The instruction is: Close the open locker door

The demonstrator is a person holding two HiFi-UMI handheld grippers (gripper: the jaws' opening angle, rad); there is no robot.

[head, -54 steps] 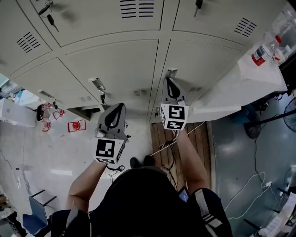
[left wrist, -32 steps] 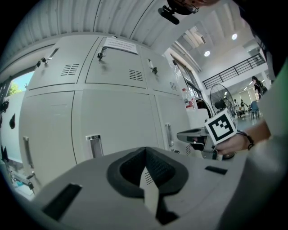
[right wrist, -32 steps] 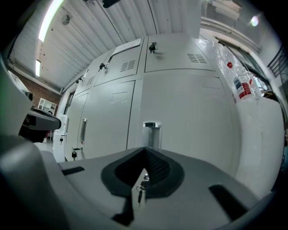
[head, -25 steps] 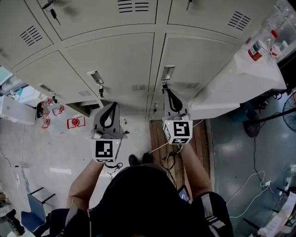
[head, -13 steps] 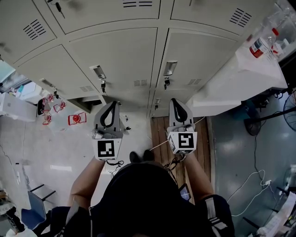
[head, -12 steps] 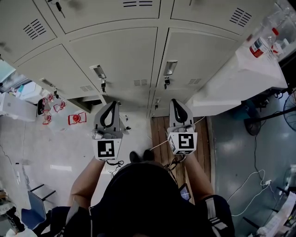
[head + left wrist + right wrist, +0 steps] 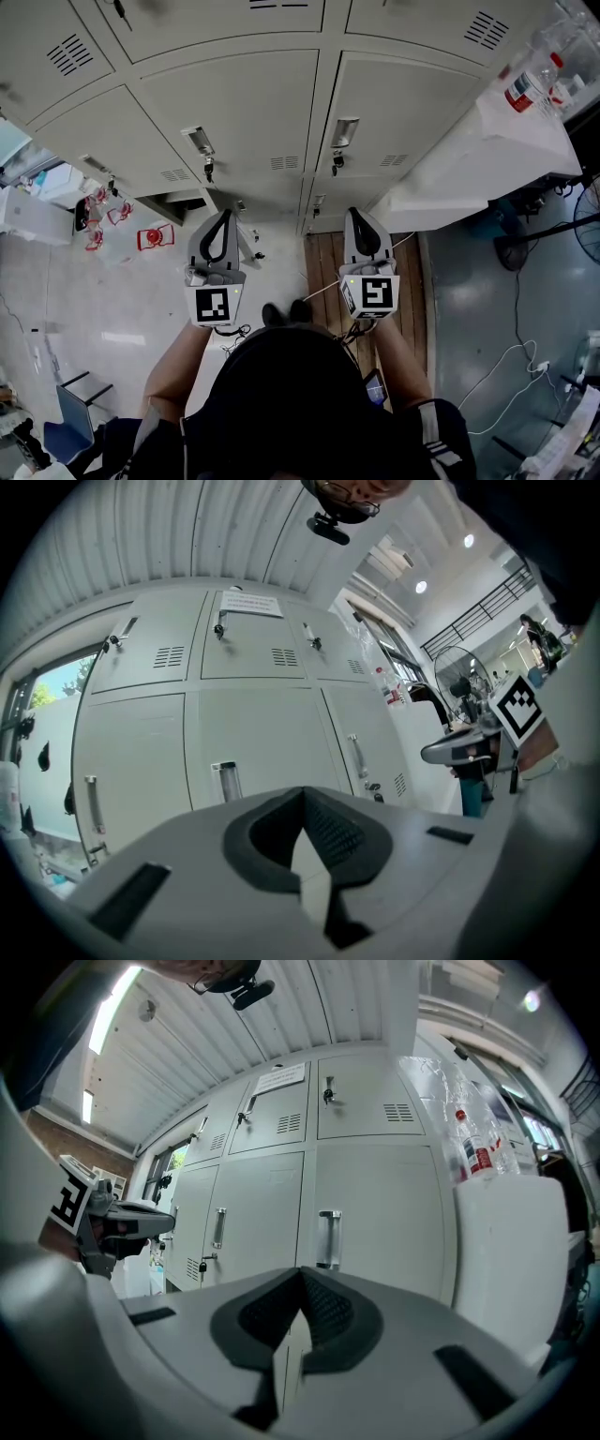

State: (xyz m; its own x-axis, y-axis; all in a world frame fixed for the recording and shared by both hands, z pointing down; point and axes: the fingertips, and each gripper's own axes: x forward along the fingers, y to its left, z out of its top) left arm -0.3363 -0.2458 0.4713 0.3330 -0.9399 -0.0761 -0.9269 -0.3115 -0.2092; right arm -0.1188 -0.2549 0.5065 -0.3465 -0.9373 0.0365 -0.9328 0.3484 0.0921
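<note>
Left tool (image 7: 224, 217): jaws together, nothing held.
Right tool (image 7: 360, 216): jaws together, nothing held.
Locker door (image 7: 398, 98): ahead of right tool, seemingly flush.
Advice: latch to be confirmed by a firm press beside the handle (image 7: 344, 132).

The lockers (image 7: 234, 103) are finished in pale grey-beige, with darker slotted vents and silvery handles (image 7: 344, 133); before the lockers, the left gripper (image 7: 224, 216) and right gripper (image 7: 357, 212) are coloured mid grey, with black ribbed pads (image 7: 332, 833); each cube (image 7: 215, 305) is patterned with black-and-white square markers; at the lockers' foot brown wooden planks (image 7: 328, 267) are flanked by pale whitish floor (image 7: 94, 300) and dark grey-green floor (image 7: 487, 300); red items (image 7: 155, 237) are seen near the lockers' foot; right of the lockers, a clear bottle (image 7: 527, 80) with red cap and label is seen on a white counter (image 7: 487, 159).
</note>
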